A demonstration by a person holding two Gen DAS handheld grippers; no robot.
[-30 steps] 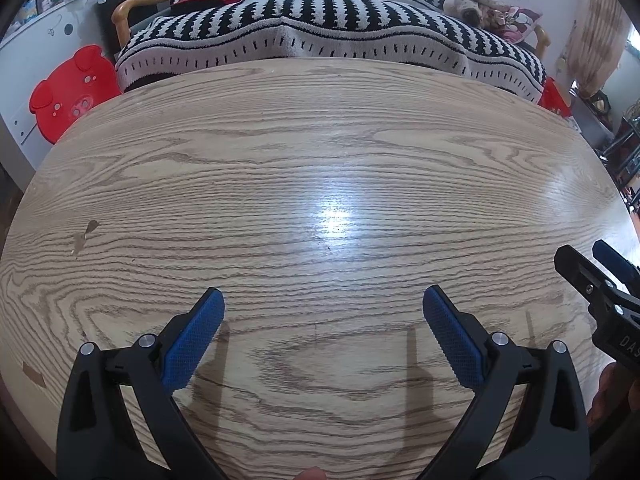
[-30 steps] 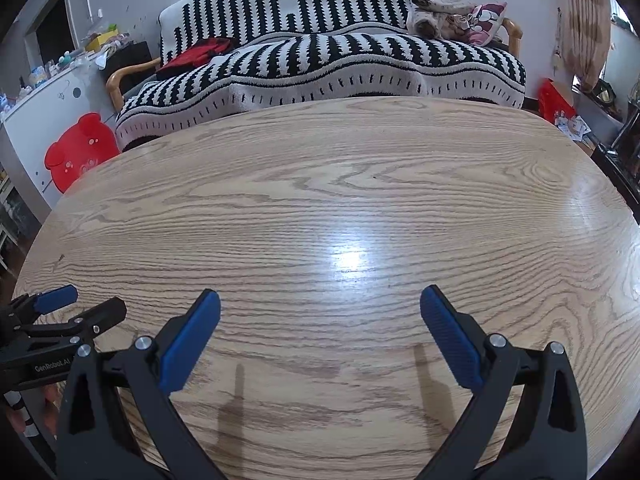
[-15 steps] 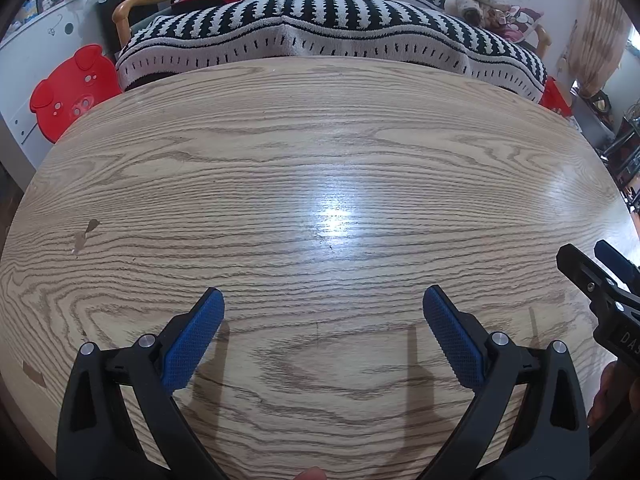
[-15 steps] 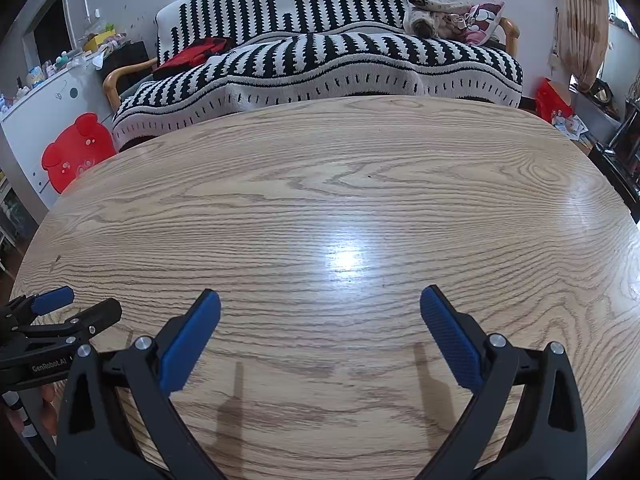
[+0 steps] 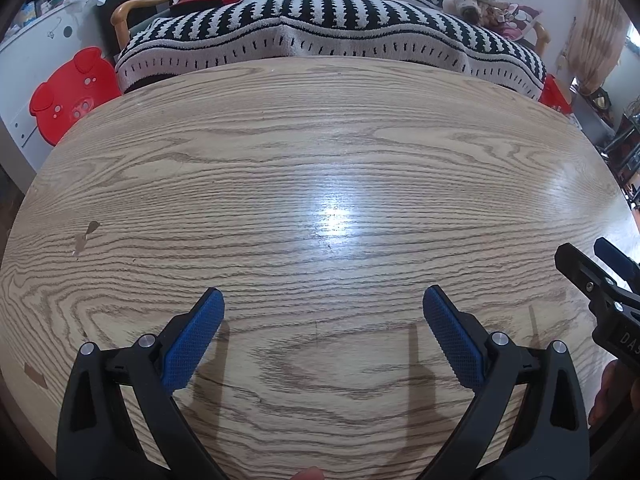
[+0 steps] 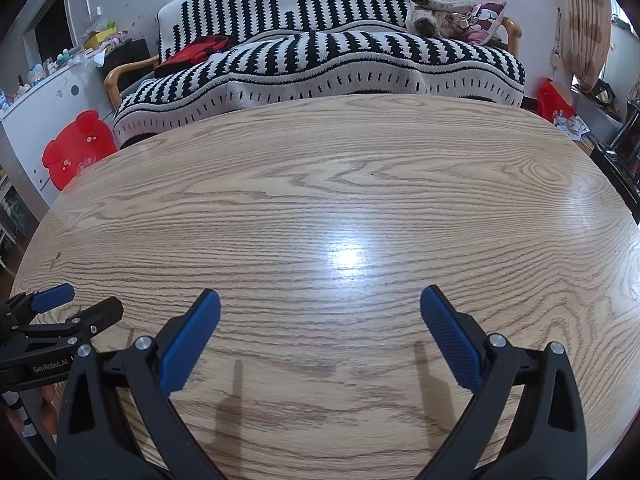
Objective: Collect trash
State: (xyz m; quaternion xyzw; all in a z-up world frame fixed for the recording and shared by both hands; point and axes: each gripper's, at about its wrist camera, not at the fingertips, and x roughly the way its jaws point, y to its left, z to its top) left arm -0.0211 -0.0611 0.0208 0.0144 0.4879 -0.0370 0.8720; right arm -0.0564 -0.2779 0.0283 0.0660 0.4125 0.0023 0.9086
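- Your bench [image 5: 280, 168] is pale oak-grain wood with a rounded far edge and a bright glare spot near its middle.
- Just behind it you have a sofa [image 6: 320, 60] under a black-and-white striped cover, with a red garment [image 6: 192, 50] and a pile of cushions [image 6: 452, 16] on it.
- To your left, a red pig-shaped stool [image 5: 72, 96] leans against a white cabinet [image 6: 44, 92].
- To your right hangs a patterned curtain [image 6: 586, 20] on a white wall.

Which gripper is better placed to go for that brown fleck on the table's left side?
Left, probably: the left gripper is open and nearer the brown fleck; the right gripper, also open, sits farther right.
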